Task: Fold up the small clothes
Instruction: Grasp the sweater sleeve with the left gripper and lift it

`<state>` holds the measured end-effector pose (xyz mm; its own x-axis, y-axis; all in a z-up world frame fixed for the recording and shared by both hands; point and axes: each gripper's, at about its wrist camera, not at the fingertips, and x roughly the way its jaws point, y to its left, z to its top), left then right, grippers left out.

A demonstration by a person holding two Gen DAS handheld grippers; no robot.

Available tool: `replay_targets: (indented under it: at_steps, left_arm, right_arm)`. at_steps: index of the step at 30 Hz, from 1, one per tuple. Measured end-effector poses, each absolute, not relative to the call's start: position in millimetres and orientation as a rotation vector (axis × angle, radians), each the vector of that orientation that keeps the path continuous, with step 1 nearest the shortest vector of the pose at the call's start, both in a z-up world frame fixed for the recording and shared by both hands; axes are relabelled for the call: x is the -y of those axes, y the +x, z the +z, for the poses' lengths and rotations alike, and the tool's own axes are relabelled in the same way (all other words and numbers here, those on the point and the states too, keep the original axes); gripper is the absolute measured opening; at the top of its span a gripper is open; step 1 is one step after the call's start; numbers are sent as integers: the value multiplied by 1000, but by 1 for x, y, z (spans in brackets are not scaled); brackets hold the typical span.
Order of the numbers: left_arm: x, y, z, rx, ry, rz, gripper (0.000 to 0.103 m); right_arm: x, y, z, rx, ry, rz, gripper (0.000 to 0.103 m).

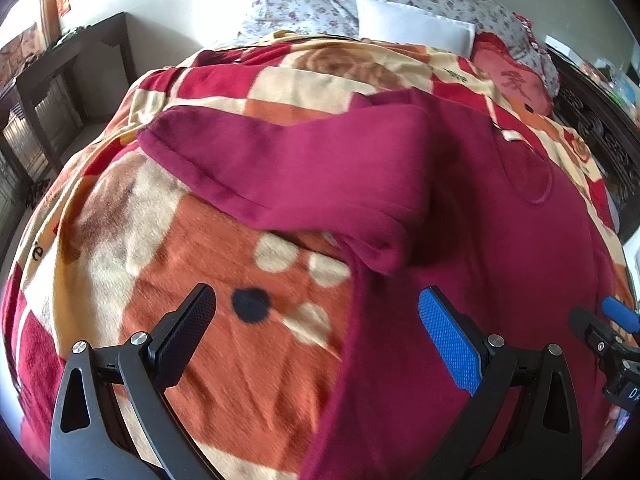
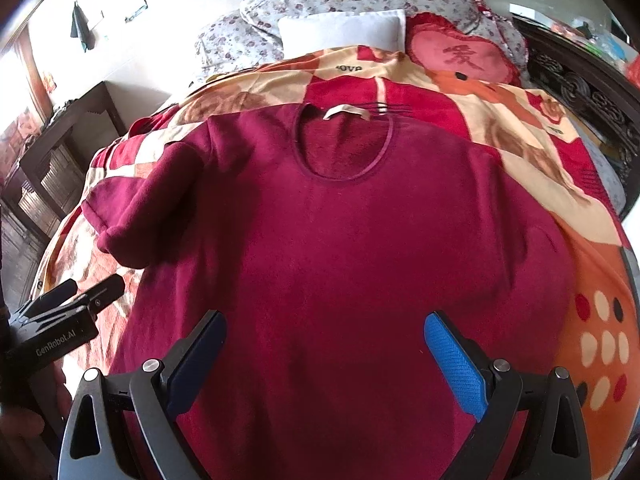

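The maroon sweater (image 2: 352, 248) is spread front-up on the patterned blanket (image 2: 592, 264) of a bed, its long axis running from the hem nearest the cameras to the round neckline (image 2: 342, 146) at the far end, toward the white pillow (image 2: 340, 32). Its left sleeve (image 1: 280, 172) is seen lying out to the side of the body, bent, with the cuff (image 1: 380, 252) turned back toward the sweater's left edge. The left claw (image 1: 316, 332) is held wide and empty just left of that edge, below the cuff, so it is judged the nearer one for folding the sleeve across. The right claw (image 2: 324, 360) is also held wide and empty, above the hem at the sweater's middle.
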<state>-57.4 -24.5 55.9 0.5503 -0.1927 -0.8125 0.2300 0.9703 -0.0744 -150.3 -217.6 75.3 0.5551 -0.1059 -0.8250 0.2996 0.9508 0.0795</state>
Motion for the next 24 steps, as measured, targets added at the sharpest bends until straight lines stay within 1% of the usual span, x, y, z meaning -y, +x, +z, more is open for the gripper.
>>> replay_targets:
  at_steps: [7, 14, 19, 20, 21, 24]
  left_arm:
    - [-10, -19, 56, -959, 9, -180, 102]
    - [-74, 34, 55, -955, -197, -55, 102]
    - [-97, 71, 48, -964, -324, -23, 97]
    - [-99, 78, 45, -962, -333, -14, 96]
    - [-100, 83, 43, -968, -334, -4, 92]
    - [-97, 99, 40, -957, -305, 8, 89]
  right_arm:
    - [209, -128, 69, -969, 201, -203, 98]
    - [209, -116, 67, -983, 203, -173, 98]
    - [207, -109, 60, -1007, 208, -156, 98]
    - [208, -109, 59, -1014, 208, -153, 98]
    - [207, -108, 57, -1020, 209, -150, 98]
    - [208, -107, 54, -1032, 216, -144, 98]
